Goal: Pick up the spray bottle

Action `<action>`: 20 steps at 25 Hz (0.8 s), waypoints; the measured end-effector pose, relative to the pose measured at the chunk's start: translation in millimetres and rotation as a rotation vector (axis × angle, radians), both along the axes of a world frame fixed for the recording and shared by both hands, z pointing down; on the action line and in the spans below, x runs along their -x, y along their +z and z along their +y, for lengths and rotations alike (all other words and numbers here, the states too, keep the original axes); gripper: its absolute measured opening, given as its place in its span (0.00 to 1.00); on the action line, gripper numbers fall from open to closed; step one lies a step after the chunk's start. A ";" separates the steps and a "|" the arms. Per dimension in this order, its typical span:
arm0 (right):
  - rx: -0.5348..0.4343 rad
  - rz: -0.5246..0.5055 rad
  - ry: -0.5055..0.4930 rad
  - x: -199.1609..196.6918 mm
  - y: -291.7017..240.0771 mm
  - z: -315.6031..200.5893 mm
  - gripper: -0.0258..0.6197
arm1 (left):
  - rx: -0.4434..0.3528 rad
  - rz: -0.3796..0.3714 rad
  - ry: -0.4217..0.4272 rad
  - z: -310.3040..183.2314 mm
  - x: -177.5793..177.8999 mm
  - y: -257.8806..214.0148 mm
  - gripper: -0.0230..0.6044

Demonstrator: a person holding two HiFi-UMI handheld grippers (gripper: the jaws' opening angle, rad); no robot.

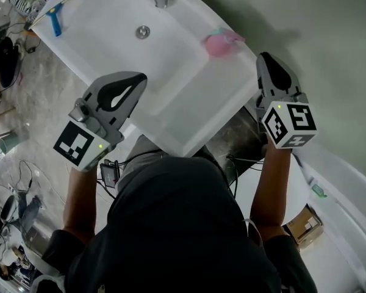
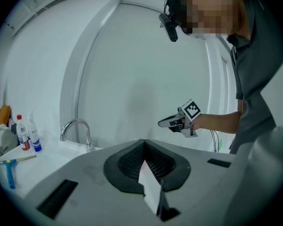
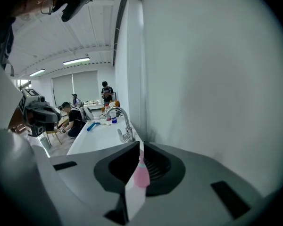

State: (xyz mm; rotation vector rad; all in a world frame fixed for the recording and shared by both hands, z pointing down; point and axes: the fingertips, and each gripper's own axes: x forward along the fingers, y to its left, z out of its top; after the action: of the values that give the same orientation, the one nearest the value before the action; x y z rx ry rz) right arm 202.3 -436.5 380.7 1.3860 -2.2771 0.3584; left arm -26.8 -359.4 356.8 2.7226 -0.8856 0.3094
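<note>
Right claw closed, empty | left claw closed, empty | spray bottle untouched

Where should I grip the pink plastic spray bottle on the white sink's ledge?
The pink spray bottle seems upright near the wall, so take its round body side-on from the right gripper's side. Its jaws are shut; open them first.

The head view looks steeply down on the sink from close above, while both gripper views look low across it, sharing the faucet.
</note>
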 end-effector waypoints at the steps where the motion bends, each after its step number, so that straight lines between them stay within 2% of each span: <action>1: 0.003 0.000 -0.008 3.9 5.7 -3.9 0.06 | 0.003 0.000 -0.006 -1.3 2.5 3.5 0.04; 4: 0.017 -0.004 -0.036 16.2 16.7 -12.1 0.09 | 0.015 0.000 -0.024 -2.1 11.2 9.4 0.04; 6: 0.030 -0.014 -0.052 22.9 25.7 -20.6 0.20 | 0.025 -0.004 -0.032 -6.1 15.9 15.6 0.04; 20: 0.089 -0.004 -0.151 54.7 76.2 -60.8 0.42 | 0.077 -0.016 -0.072 -18.6 39.5 45.6 0.04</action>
State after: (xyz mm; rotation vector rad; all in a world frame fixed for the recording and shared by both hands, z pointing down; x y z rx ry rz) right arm 147.6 -497.4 456.8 1.1621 -2.3222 0.4085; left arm -66.3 -378.0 402.4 2.6150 -0.9536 0.3444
